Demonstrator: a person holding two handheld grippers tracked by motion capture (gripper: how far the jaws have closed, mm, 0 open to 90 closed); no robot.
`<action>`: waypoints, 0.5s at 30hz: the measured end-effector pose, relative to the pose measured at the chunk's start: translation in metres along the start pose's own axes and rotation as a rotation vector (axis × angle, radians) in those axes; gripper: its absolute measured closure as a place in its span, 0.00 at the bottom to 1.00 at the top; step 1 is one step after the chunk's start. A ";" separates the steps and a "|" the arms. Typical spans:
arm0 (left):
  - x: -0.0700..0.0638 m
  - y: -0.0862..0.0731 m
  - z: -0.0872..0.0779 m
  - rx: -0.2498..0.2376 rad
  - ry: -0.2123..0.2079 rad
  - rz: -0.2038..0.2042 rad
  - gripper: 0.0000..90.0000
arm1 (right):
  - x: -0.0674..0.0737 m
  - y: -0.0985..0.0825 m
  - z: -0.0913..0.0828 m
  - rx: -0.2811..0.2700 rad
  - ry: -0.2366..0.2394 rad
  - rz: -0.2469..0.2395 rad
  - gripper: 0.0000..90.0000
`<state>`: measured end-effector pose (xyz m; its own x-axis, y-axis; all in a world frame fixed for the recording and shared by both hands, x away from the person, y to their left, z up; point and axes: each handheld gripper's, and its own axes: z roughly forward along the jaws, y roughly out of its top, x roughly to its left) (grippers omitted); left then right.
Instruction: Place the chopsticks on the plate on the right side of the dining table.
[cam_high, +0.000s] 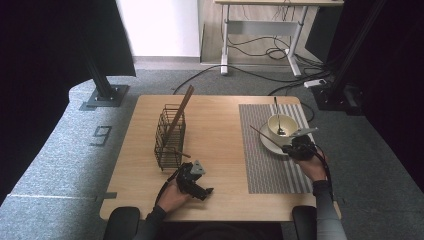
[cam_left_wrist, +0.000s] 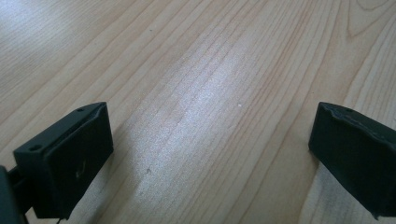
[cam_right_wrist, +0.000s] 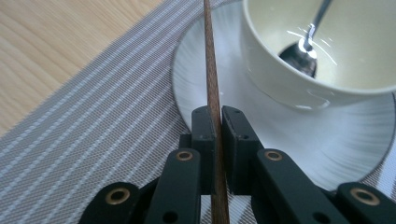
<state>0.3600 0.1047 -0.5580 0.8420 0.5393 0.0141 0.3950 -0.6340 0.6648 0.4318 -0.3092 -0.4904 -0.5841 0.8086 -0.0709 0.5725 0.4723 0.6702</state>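
1. The right gripper (cam_right_wrist: 215, 122) clamps a wooden chopstick (cam_right_wrist: 211, 79) over the white saucer (cam_right_wrist: 327, 154), near the table's (cam_high: 220, 130) right edge on the striped placemat (cam_high: 260, 165).
2. The left gripper (cam_high: 196, 184) rests near the table's front edge, jaws wide apart and empty.
3. A spoon (cam_right_wrist: 306, 46) sits in the bowl (cam_right_wrist: 280, 84).

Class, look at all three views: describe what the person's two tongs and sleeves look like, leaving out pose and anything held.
Both tongs, left tongs and right tongs, are black, with blocky flat-faced jaws on linked bars with brass-ringed pivots. Each carries a grey three-cornered plate and trails a black cable. The sleeves are dark grey.
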 end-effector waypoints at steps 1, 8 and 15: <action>0.000 0.000 0.000 0.001 -0.002 0.000 0.00 | -0.001 -0.001 0.001 0.004 -0.004 0.004 0.93; 0.001 0.000 0.000 0.003 -0.008 -0.002 0.00 | -0.011 -0.009 0.007 0.012 -0.014 0.030 0.93; 0.001 0.000 0.000 0.004 -0.014 -0.001 0.00 | -0.016 -0.015 0.010 0.025 -0.019 0.033 0.92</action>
<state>0.3607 0.1050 -0.5582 0.8464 0.5325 0.0029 0.3975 -0.6355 0.6619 0.4385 -0.3259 -0.5062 -0.5537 0.8303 -0.0635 0.6054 0.4537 0.6540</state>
